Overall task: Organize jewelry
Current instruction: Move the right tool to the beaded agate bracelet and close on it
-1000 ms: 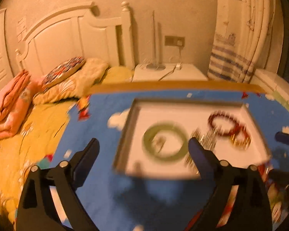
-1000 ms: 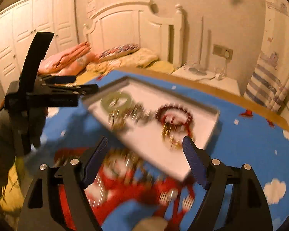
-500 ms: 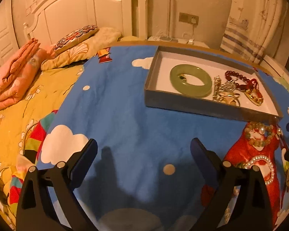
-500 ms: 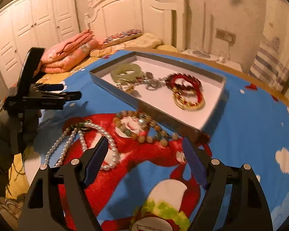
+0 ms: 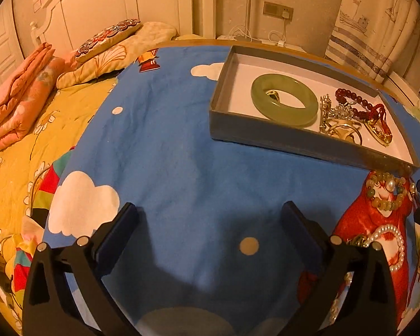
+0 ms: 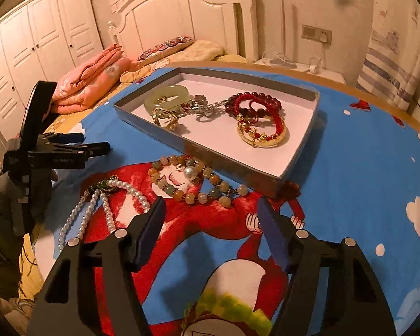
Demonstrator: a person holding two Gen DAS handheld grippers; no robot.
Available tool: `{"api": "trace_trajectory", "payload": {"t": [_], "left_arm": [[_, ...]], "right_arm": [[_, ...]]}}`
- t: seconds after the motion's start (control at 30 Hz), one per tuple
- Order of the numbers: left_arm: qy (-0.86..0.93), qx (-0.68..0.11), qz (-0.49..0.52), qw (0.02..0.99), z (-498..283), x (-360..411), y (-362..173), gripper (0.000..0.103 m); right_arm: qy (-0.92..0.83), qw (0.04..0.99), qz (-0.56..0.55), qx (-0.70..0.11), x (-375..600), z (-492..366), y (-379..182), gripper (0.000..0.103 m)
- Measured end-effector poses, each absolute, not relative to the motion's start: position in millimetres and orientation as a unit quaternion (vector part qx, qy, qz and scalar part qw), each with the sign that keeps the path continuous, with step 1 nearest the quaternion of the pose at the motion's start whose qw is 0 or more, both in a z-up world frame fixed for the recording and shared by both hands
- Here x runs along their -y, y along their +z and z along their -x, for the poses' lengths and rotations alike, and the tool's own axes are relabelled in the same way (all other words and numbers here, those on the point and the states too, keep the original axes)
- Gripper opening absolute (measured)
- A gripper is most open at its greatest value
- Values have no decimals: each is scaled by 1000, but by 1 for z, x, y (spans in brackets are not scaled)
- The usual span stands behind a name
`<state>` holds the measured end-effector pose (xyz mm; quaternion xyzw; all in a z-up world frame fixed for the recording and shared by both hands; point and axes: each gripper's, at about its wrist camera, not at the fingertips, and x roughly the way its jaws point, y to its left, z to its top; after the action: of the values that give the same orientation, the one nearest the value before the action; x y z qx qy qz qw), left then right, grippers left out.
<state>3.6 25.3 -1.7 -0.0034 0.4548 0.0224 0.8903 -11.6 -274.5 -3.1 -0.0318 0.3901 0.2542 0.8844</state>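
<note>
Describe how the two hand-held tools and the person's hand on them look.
Both the left tool and the right tool have matte black angular frames, silver round bolts at the joints and flat dark blue pads. The left one, seen from the right wrist view, carries small white lettering on its side. The hand holding it wears a grey glove.

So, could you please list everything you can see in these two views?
grey box: one, white inside, on the blue cloth
green bangle: one, in the box
dark red bead bracelet: one, in the box
gold bangle: one, in the box
silver and gold pieces: a tangle, count unclear, in the box
multicolour bead bracelet: one, on the cloth before the box
pearl necklace: one, white, on the cloth
blue cloth: one, cartoon print
left gripper: black, opening, nothing between
right gripper: black, closing, nothing between
</note>
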Motion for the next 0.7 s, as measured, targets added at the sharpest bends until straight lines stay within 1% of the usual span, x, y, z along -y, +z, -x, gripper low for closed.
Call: {"api": "trace_trajectory", "payload": {"t": [0.03,0.2,0.3,0.37,0.5,0.53,0.7], "left_arm": [[22,-455,4,890,-4,-25,-2,101],[24,-456,3,890,-5,-24,-3,101],[24,-456,3,889,-5,-24,-3,101],[23,-456,3,890,-6,-25,-3,101],[23,-456,3,890,-5,-24,-3,101],[23,-456,3,890,-5,-25,-3,101],[23,-456,3,890,-5,-24,-3,101]], "right_arm": [[257,883,35,-390,273,12,-3,60],[279,877,64,-385,254,12,1,57],[296,873,100,-374,235,15,3,52],[297,870,123,-373,227,14,2,45],[307,863,146,-374,215,12,1,39],[310,861,154,-374,212,12,1,35],[312,847,195,-383,199,10,-6,32]]}}
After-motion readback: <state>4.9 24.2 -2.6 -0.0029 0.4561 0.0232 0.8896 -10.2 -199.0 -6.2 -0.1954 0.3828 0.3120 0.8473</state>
